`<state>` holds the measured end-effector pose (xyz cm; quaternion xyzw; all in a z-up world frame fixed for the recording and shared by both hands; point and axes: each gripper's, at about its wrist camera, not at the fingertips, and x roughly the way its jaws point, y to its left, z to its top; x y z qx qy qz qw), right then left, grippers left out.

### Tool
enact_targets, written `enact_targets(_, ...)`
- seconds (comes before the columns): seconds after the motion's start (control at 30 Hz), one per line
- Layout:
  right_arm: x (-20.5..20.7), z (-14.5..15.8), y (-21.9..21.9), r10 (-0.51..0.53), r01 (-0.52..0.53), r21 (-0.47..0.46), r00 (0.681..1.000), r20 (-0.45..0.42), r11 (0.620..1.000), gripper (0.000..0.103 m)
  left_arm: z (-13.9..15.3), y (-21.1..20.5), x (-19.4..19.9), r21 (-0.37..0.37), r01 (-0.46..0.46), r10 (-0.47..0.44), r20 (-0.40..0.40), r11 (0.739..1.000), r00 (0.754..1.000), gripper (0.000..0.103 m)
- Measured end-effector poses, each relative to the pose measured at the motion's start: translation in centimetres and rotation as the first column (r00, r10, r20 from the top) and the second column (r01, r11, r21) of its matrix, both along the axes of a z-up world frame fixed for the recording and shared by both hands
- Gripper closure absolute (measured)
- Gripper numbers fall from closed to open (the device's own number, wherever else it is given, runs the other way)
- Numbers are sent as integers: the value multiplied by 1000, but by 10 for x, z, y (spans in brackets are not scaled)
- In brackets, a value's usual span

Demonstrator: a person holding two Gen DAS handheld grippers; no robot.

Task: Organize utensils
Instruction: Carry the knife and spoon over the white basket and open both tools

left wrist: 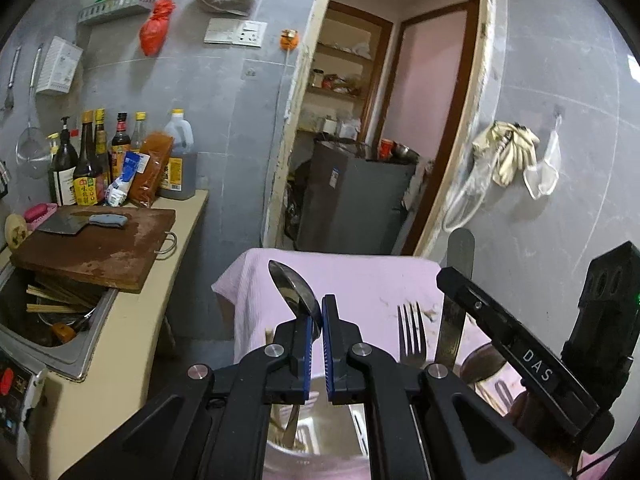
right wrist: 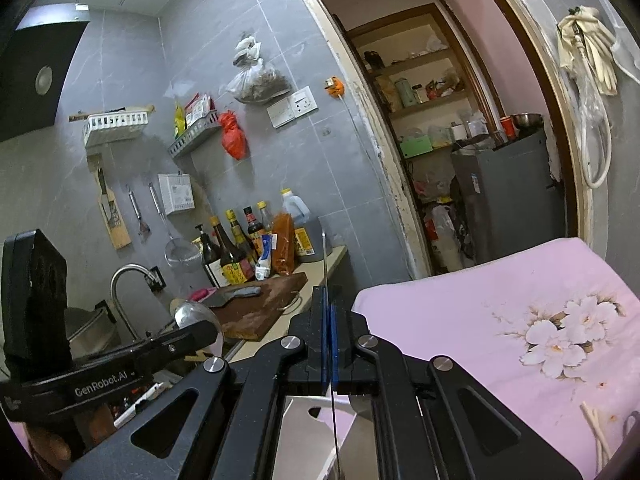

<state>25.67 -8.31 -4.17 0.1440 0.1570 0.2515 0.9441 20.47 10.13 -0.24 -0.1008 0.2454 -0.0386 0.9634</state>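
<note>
Two grippers work together: left gripper (left wrist: 321, 320) jaws clamp a spoon (left wrist: 294, 290) upright, right gripper (right wrist: 329, 320) jaws clamp a knife (left wrist: 456, 280) upright, probably for sorting into the container (left wrist: 320, 420) below.

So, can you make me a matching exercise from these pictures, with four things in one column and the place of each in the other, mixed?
Things:
1. spoon
2. table knife
3. cleaver
4. red bag

Places:
A. lying on the cutting board
B. hanging on the grey wall
C. clamped in the left gripper
D. clamped in the right gripper

Pairs: 1-C, 2-D, 3-A, 4-B
</note>
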Motion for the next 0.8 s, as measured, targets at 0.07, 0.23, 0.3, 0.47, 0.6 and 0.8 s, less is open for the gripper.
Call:
enact_targets(0.07, -3, 1, -5, -6, 6, -2, 1000, -9, 1000, 101, 1, 0, -3, 2, 5, -5, -4, 1000, 1000, 98)
enact_targets(0.23, -5, 0, -18, -30, 30, 10, 999, -43, 999, 100, 2, 1, -5, -14, -7, 7, -37, 1000, 999, 97)
enact_targets(0.3, -7, 2, -22, -39, 39, 10, 998, -44, 999, 99, 0, 1, -6, -23, -11, 10, -51, 1000, 999, 96)
enact_targets(0.47, -15, 10, -32, -54, 54, 2, 998, -24, 999, 98, 0, 0, -12, -51, -19, 17, -41, 999, 999, 72)
enact_targets(0.6, -21, 18, -42, -87, 87, -1, 996, -19, 996, 87, 5, -2, -17, -66, -65, 64, -19, 996, 998, 48)
enact_targets(0.8, -40, 29, -67, -159, 159, -23, 987, -9, 987, 57, 14, -15, -21, -55, -60, 60, -3, 997, 998, 32)
